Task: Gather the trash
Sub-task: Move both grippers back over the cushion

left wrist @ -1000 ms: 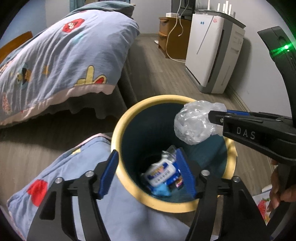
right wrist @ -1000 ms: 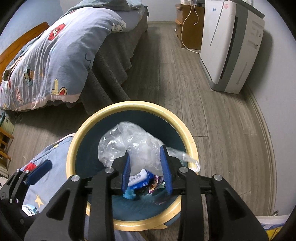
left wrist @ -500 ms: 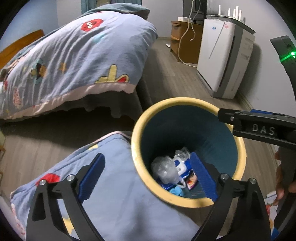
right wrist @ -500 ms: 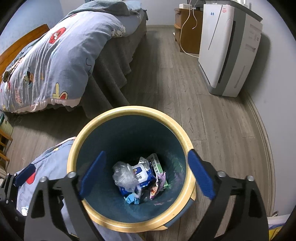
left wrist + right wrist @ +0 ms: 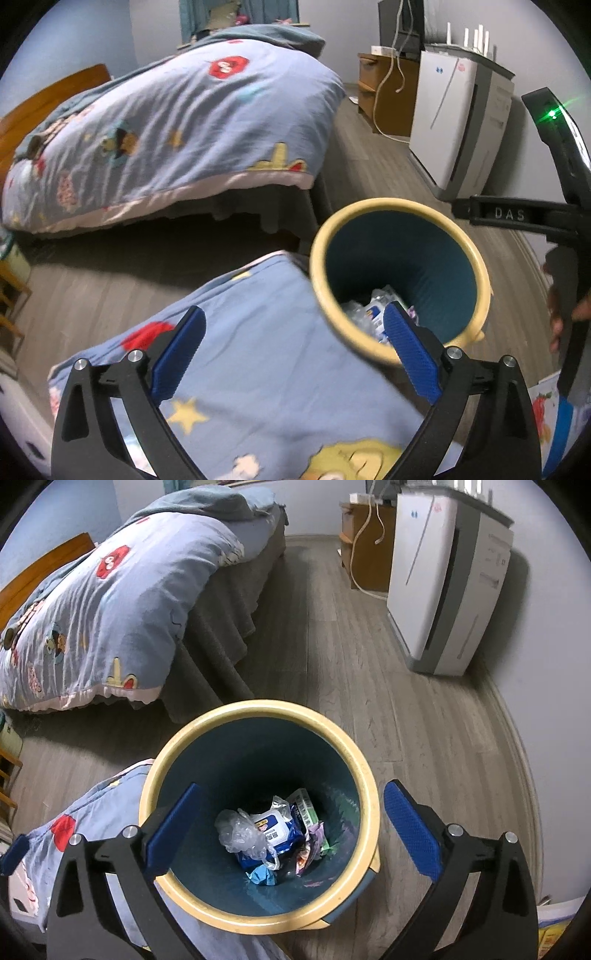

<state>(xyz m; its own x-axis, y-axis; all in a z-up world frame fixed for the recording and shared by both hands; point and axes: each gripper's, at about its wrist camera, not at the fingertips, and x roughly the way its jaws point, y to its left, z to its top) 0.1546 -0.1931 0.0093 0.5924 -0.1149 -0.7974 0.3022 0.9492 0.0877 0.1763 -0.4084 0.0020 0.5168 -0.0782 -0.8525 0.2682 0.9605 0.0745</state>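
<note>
Both grippers are standing spread wide and empty, the right gripper (image 5: pixel 291 834) hovering over the trash bin (image 5: pixel 343 753) holding the crumpled plastic bag (image 5: pixel 240 834), the left gripper (image 5: pixel 291 354) beside its rim.

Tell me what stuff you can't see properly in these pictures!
- Bin bottom, right wrist view: the clear plastic wad and wipes pack cover whatever lies beneath.
- Trash in the left wrist view: the bin's rim and the left gripper's finger hide most of it.
- Colourful paper, left wrist view: cut off by the edge.
- Wipes pack label: too small to read.
</note>
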